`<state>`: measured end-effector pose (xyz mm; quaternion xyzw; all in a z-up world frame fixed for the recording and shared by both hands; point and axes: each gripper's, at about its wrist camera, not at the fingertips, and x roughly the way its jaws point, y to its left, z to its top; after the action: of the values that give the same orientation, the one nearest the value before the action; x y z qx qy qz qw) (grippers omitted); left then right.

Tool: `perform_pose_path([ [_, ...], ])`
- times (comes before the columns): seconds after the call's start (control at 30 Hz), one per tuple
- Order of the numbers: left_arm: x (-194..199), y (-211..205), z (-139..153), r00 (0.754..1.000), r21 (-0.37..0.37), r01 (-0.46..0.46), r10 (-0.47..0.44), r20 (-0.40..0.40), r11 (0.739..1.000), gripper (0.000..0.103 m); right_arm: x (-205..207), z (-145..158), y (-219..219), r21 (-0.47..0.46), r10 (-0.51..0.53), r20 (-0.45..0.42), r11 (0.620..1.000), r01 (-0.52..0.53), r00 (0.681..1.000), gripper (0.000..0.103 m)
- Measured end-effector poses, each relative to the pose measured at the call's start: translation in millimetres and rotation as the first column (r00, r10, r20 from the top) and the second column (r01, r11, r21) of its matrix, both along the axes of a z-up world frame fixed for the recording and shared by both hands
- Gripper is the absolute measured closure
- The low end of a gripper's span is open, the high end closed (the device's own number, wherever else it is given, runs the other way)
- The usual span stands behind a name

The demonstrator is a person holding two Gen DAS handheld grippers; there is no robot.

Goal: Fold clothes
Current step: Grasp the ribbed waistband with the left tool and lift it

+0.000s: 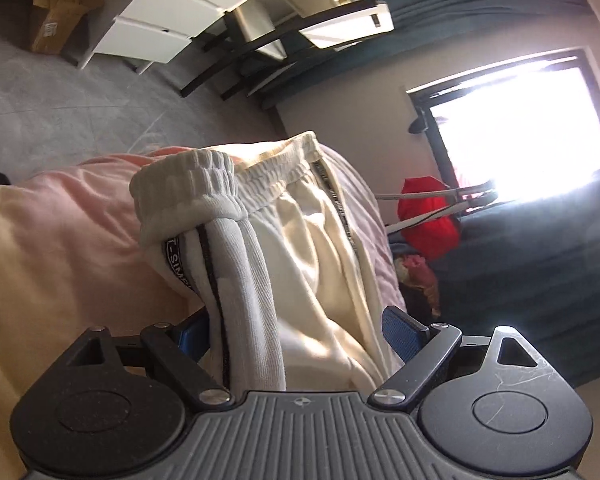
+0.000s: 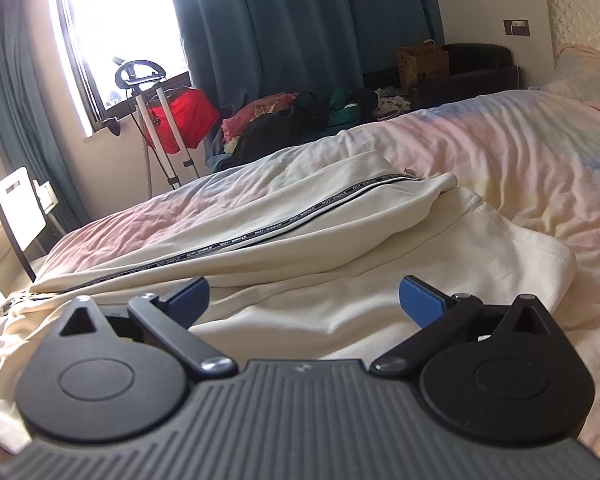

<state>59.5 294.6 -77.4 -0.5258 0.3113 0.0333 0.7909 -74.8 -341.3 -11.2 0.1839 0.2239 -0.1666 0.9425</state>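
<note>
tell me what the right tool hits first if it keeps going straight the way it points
Most likely the cream trousers spread on the bed: the open right tool points low across them, toward the fold with the black side stripe. Depth is hard to judge.

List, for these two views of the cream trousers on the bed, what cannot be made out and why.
- Left wrist view: window scene, washed out by glare.
- Left wrist view: trousers leg ends, hidden behind left tongs.
- Right wrist view: waistband, cut off at left edge; right tongs cover nearer cloth.
</note>
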Motion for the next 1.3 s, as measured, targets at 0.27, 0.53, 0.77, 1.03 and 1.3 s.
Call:
perform_pose_path([
  [0.27, 6, -7, -17, 0.991, -0.009, 0.064, -0.064, -0.118, 0.998, 0.018, 1, -2, -2, 0.008, -0.011, -0.013, 1.000, 0.011, 1.000, 0.000],
  [0.53, 9, -10, -12, 0.995, -0.005, 0.084, -0.084, -0.062, 0.996, 0.018, 1, -3, -4, 0.014, -0.022, -0.022, 1.000, 0.023, 1.000, 0.000],
  [0.77, 13, -7, -21, 0.990, -0.002, 0.082, -0.082, -0.116, 0.997, 0.029, 1, -4, -8, 0.035, -0.027, -0.022, 0.999, 0.028, 0.999, 0.000],
  [1.03, 29, -15, -8, 0.990, 0.178, 0.092, -0.071, -0.120, 0.980, 0.049, 0, -5, -12, 0.047, -0.033, -0.020, 0.998, 0.034, 0.999, 0.000],
  [1.3, 16, -15, 4, 0.994, 0.298, 0.076, -0.051, -0.093, 0.951, 0.085, -10, -3, -37, 0.124, -0.107, 0.006, 0.987, 0.105, 0.994, 0.000],
])
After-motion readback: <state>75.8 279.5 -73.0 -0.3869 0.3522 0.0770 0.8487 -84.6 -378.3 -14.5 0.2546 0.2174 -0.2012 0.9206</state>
